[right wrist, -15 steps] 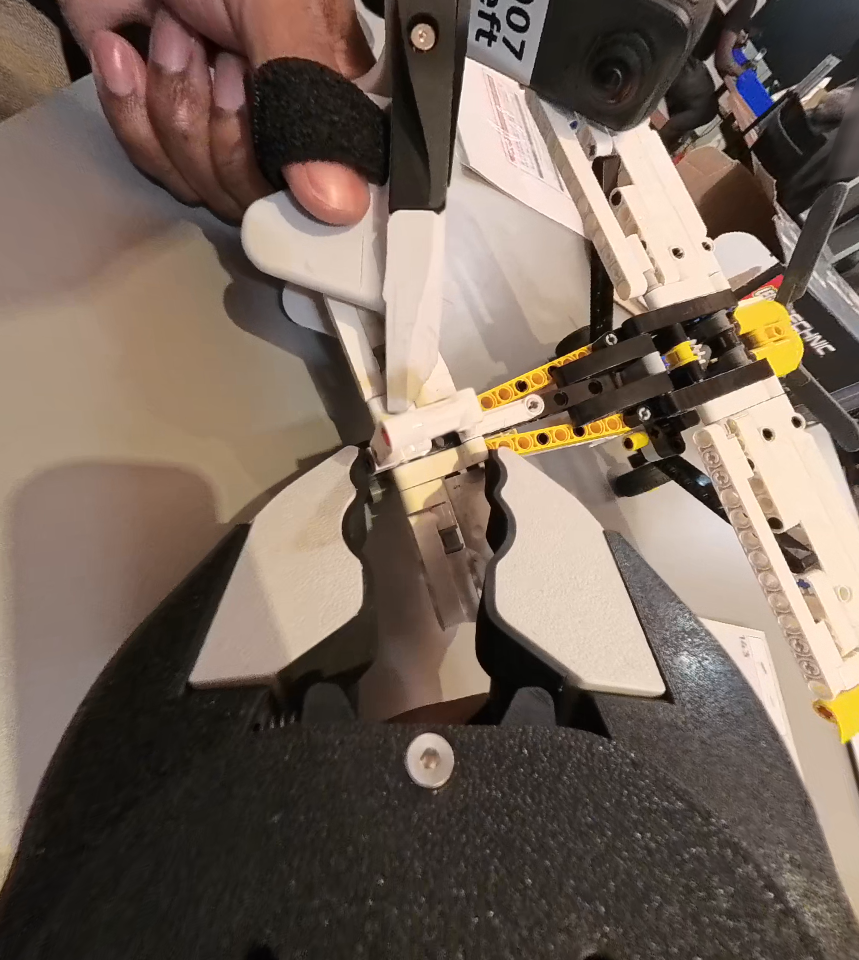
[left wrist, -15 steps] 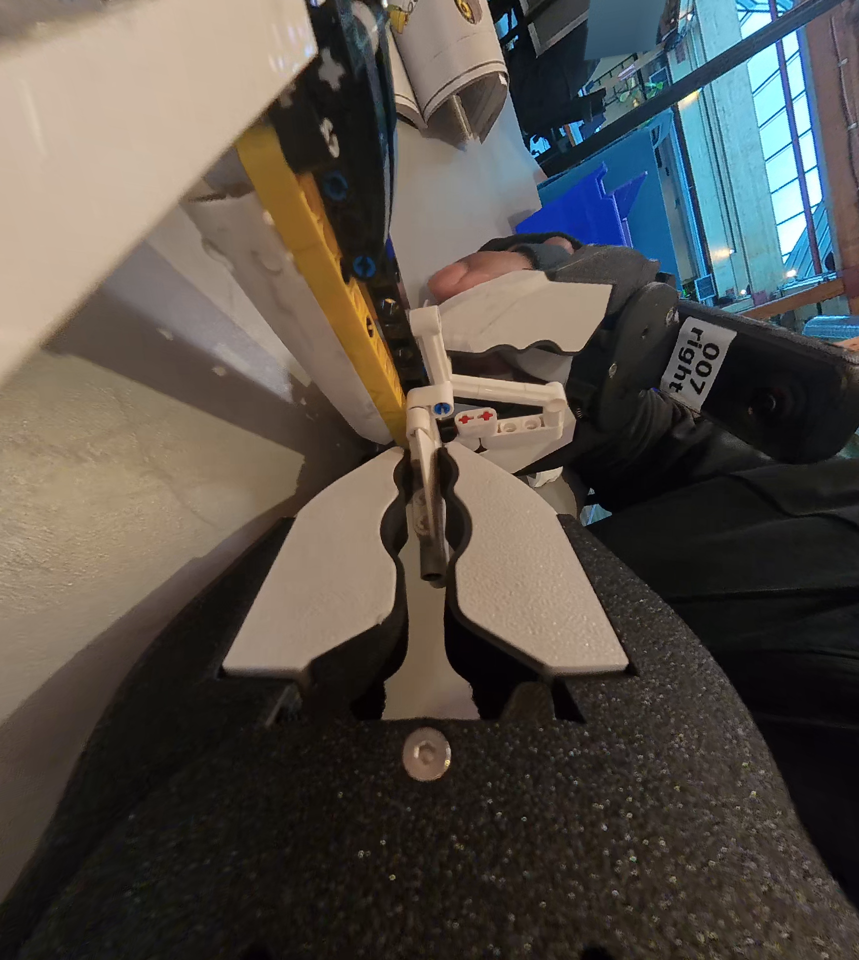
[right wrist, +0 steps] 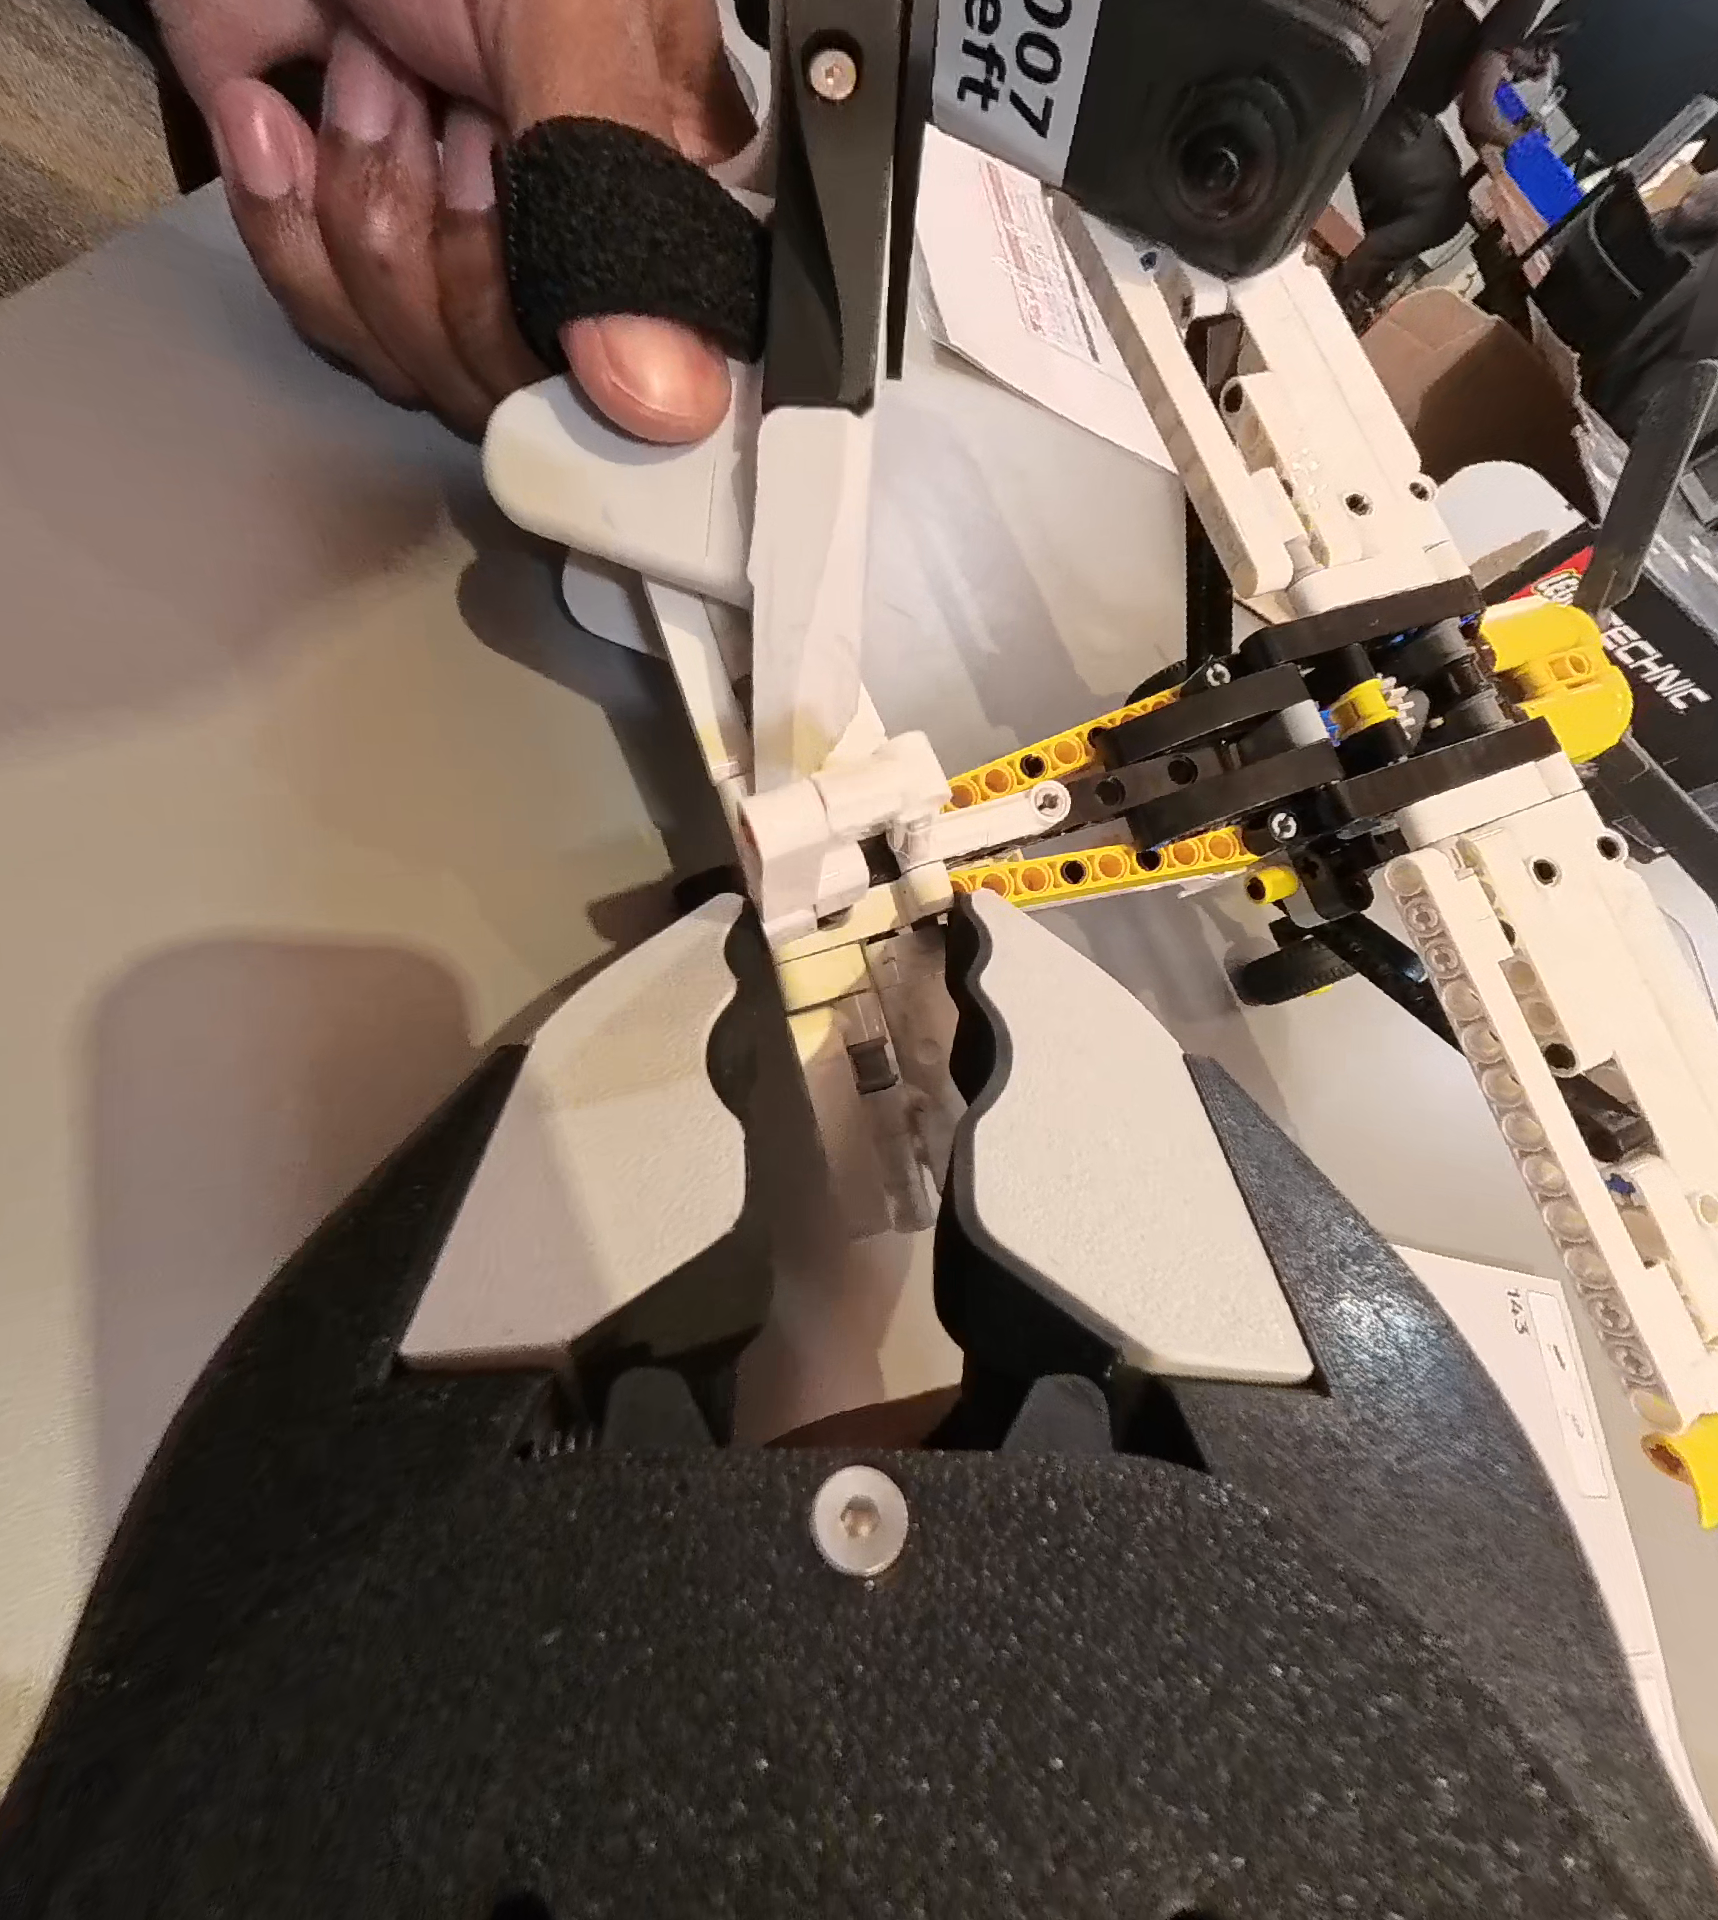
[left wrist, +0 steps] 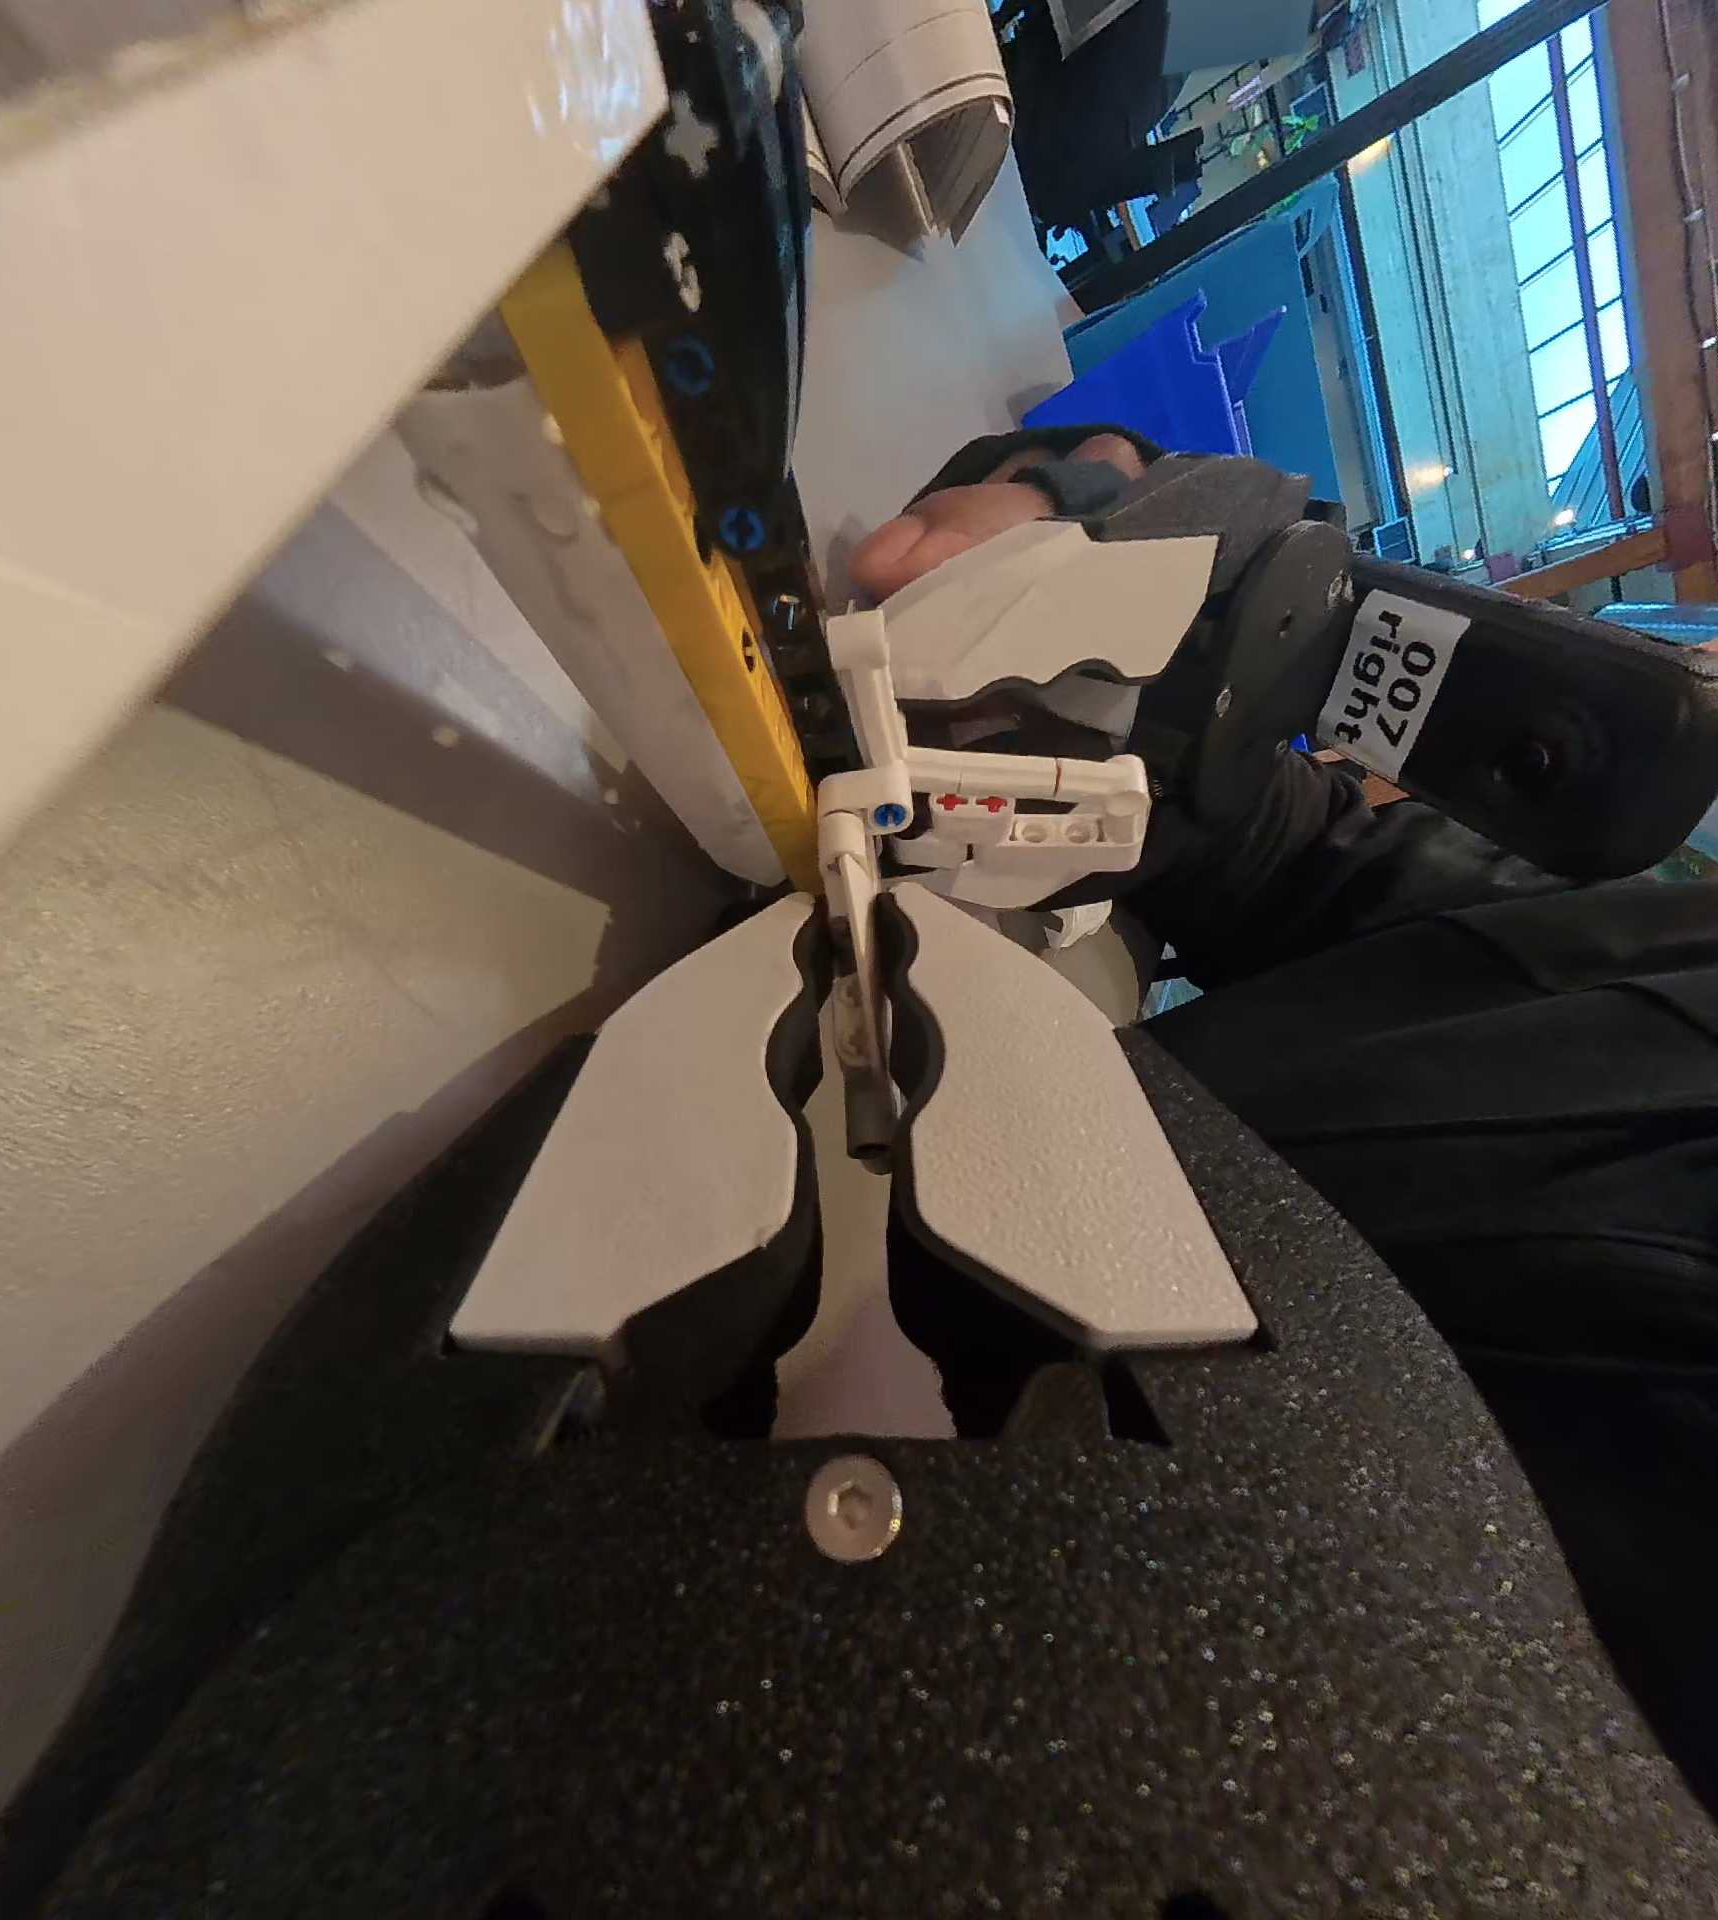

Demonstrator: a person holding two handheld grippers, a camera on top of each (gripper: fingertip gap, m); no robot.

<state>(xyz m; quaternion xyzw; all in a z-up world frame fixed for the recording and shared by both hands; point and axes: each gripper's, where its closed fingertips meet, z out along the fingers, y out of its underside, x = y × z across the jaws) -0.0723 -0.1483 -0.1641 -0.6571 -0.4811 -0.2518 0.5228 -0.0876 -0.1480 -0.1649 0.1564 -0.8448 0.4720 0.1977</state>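
Note:
A white, yellow and black brick aircraft model (right wrist: 1354, 790) lies on the pale table (right wrist: 211, 727). My left gripper (left wrist: 860, 935) is shut on a thin white beam with a dark axle (left wrist: 865, 1081) at the model's tail end. From it a white frame piece (left wrist: 1021, 816) sticks out sideways. My right gripper (right wrist: 860, 935) is closed round that frame piece (right wrist: 834, 831), with a pad against each side. In the right wrist view the left gripper's fingers (right wrist: 813, 623) come down from above onto the same joint. The model's yellow beams (right wrist: 1094, 862) run off to the right.
A person's hand (right wrist: 398, 229) works the left gripper's trigger. A black box (right wrist: 1686, 707) and a cardboard box (right wrist: 1478, 384) stand behind the model. Printed sheets (right wrist: 1031, 260) lie on the table. A blue bin (left wrist: 1167, 384) stands farther off. The model's small wheel (right wrist: 1291, 971) rests on the table.
My right gripper's jaws have closed in from a wider stance onto the white frame piece. My left gripper keeps its hold on the thin beam; the view has shifted slightly.

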